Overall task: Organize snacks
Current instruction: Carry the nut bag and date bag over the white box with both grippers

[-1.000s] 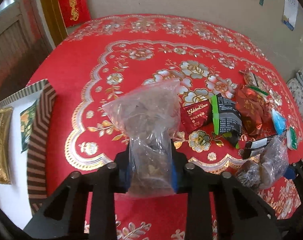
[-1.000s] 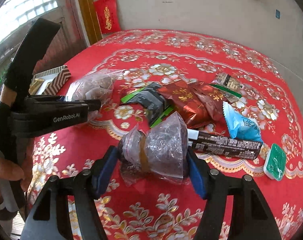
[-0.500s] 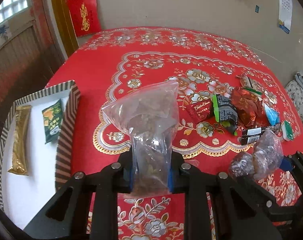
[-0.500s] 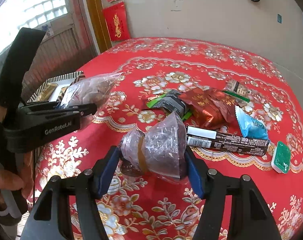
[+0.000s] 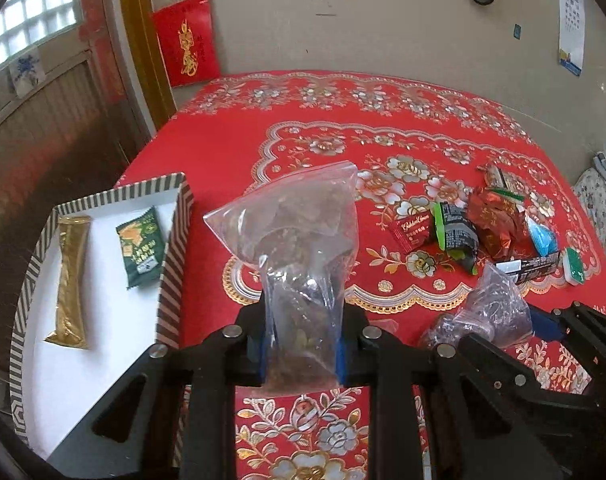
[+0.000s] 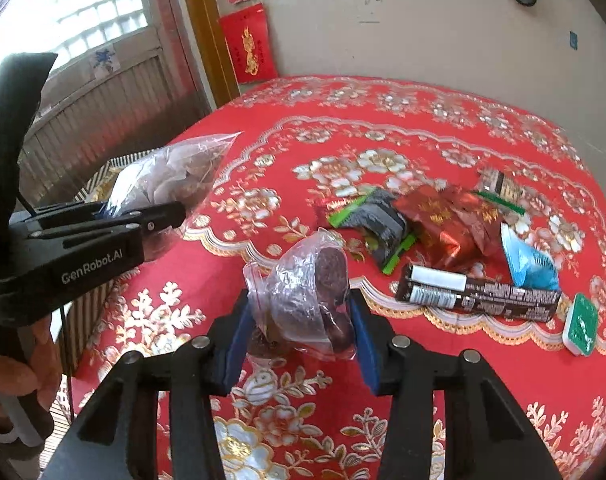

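Note:
My left gripper [image 5: 301, 344] is shut on a clear plastic bag of brown snacks [image 5: 295, 236] and holds it above the red tablecloth, just right of a striped tray [image 5: 173, 264]. The tray holds a gold stick packet [image 5: 69, 280] and a green packet [image 5: 141, 248]. My right gripper [image 6: 301, 332] is shut on a smaller clear bag of dark snacks [image 6: 311, 292], held above the cloth. In the right wrist view the left gripper [image 6: 159, 216] and its bag [image 6: 171, 176] show at the left. In the left wrist view the right gripper's bag [image 5: 491, 304] shows at the lower right.
A pile of packets lies on the table's right: red foil bags [image 6: 447, 220], a black-green packet [image 6: 383, 220], a long dark bar [image 6: 479, 296], a blue packet [image 6: 527, 260], a small green box [image 6: 581, 324]. A wall stands behind the table.
Both grippers rose and pulled back from the table with their bags. The left gripper moved left, bringing the striped tray further into view.

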The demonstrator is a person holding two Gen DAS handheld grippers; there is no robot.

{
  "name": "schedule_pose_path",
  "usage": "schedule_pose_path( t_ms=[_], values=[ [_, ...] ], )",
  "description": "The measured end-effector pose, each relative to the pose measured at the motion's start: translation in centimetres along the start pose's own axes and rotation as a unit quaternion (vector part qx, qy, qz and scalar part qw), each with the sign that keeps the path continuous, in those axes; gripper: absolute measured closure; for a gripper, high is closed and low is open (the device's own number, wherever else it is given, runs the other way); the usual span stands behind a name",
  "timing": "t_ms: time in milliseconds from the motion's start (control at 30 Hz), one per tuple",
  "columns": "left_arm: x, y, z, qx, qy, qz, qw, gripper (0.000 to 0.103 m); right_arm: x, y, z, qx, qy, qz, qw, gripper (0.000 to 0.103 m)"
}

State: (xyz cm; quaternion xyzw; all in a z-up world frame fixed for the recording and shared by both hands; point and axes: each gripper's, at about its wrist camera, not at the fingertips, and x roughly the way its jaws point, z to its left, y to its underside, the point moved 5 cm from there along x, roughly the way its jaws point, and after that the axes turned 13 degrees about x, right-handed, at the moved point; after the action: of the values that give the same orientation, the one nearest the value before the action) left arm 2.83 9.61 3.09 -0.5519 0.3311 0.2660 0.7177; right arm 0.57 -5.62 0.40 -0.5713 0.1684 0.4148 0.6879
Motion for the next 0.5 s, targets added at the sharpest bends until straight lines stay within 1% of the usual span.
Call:
schedule_pose_path(
  t_ms=[267, 500],
  values=[
    [-1.9, -0.3, 1.3, -0.002, -0.013, -0.016, 0.9998, 0.078, -0.6, -1.1, 2.1, -0.007, -0.018, -0.012, 1.0, 0.057],
    [-3.3, -0.2, 3.8, -0.012, -0.029, -0.024, 0.9992, 0.078, -0.4, -1.9, 4.8, -0.023, -0.033, -0.015, 0.999, 0.057]
  ],
)
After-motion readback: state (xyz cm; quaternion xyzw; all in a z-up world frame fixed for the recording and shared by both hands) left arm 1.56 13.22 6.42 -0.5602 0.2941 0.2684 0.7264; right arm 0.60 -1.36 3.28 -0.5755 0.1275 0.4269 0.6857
